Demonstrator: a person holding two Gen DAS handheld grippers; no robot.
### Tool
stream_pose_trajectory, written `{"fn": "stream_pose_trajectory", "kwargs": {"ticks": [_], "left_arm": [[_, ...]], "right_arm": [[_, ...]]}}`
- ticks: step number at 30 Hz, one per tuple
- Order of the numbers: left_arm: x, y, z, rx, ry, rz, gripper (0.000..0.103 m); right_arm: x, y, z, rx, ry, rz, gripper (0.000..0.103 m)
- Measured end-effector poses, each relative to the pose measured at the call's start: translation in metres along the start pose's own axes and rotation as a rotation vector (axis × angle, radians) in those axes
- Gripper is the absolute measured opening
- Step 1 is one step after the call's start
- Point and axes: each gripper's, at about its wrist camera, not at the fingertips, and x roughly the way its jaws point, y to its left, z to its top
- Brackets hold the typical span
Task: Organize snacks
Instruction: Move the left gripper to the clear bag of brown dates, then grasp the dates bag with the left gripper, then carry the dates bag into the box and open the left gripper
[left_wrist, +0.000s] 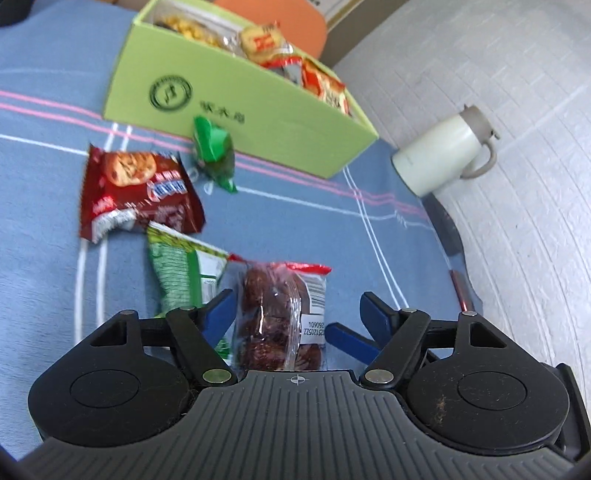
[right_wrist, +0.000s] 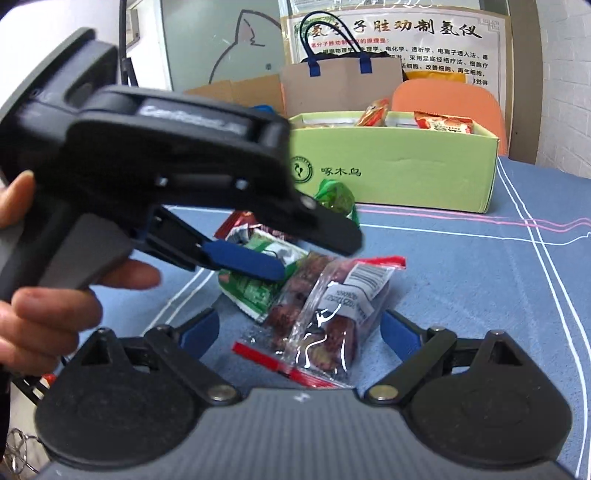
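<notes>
A clear packet of dark red snacks (left_wrist: 275, 317) lies on the blue cloth between the fingers of my open left gripper (left_wrist: 299, 308). It also shows in the right wrist view (right_wrist: 325, 314), between the fingers of my open right gripper (right_wrist: 301, 332). The left gripper (right_wrist: 243, 258) reaches in from the left over the packet. A green-and-white packet (left_wrist: 181, 273) lies beside it, a dark red cookie packet (left_wrist: 136, 192) further off, and a small green packet (left_wrist: 214, 151) near the green box (left_wrist: 236, 110), which holds several snacks.
A white thermos jug (left_wrist: 443, 155) lies on its side at the cloth's right edge by a white wall. An orange chair (right_wrist: 447, 99), a brown paper bag (right_wrist: 340, 85) and a poster stand behind the box.
</notes>
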Motion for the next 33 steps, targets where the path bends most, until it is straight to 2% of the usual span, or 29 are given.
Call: {"fn": "stream_pose_trajectory", "kwargs": {"ticks": [1, 2, 9, 11, 13, 17, 23, 24, 25, 26, 27, 28, 29, 33], "left_arm": [[0.004, 0.001, 0.0, -0.008, 0.014, -0.005, 0.05], [0.006, 0.0, -0.002, -0.01, 0.023, -0.006, 0.048], [0.02, -0.018, -0.013, 0.037, 0.065, -0.025, 0.048], [0.019, -0.019, -0.013, 0.039, 0.043, 0.008, 0.051], [0.016, -0.018, -0.013, 0.037, 0.021, 0.035, 0.06], [0.014, -0.021, -0.015, 0.038, 0.02, 0.02, 0.063], [0.022, -0.031, -0.024, 0.093, 0.023, 0.056, 0.063], [0.023, -0.033, -0.024, 0.1, 0.023, 0.06, 0.058], [0.025, -0.034, -0.025, 0.105, 0.029, 0.059, 0.044], [0.027, -0.035, -0.025, 0.106, 0.034, 0.057, 0.039], [0.029, -0.036, -0.026, 0.101, 0.044, 0.057, 0.023], [0.028, -0.037, -0.026, 0.105, 0.032, 0.073, 0.019], [0.026, -0.038, -0.026, 0.111, 0.016, 0.082, 0.019], [0.012, -0.042, -0.013, 0.103, -0.026, 0.033, 0.019]], "right_arm": [[0.001, 0.0, 0.0, -0.001, 0.005, 0.001, 0.093], [0.0, 0.0, 0.0, -0.003, 0.005, -0.003, 0.093], [-0.01, -0.013, -0.007, 0.022, -0.005, -0.061, 0.093], [-0.012, -0.018, -0.009, 0.026, -0.005, -0.086, 0.093], [-0.011, -0.022, -0.01, 0.037, -0.008, -0.091, 0.093], [-0.007, -0.019, -0.009, 0.033, -0.014, -0.06, 0.093], [-0.002, -0.021, -0.013, 0.025, -0.013, -0.089, 0.093], [-0.002, -0.022, -0.014, 0.025, -0.017, -0.087, 0.094], [-0.001, -0.021, -0.014, 0.021, -0.021, -0.088, 0.094], [-0.001, -0.02, -0.015, 0.012, -0.023, -0.087, 0.092], [-0.001, -0.018, -0.015, -0.002, -0.023, -0.11, 0.086], [-0.003, -0.016, -0.013, -0.018, -0.021, -0.128, 0.077], [-0.005, -0.017, -0.011, -0.013, -0.022, -0.123, 0.076], [-0.014, -0.015, 0.006, -0.032, -0.067, -0.139, 0.076]]}}
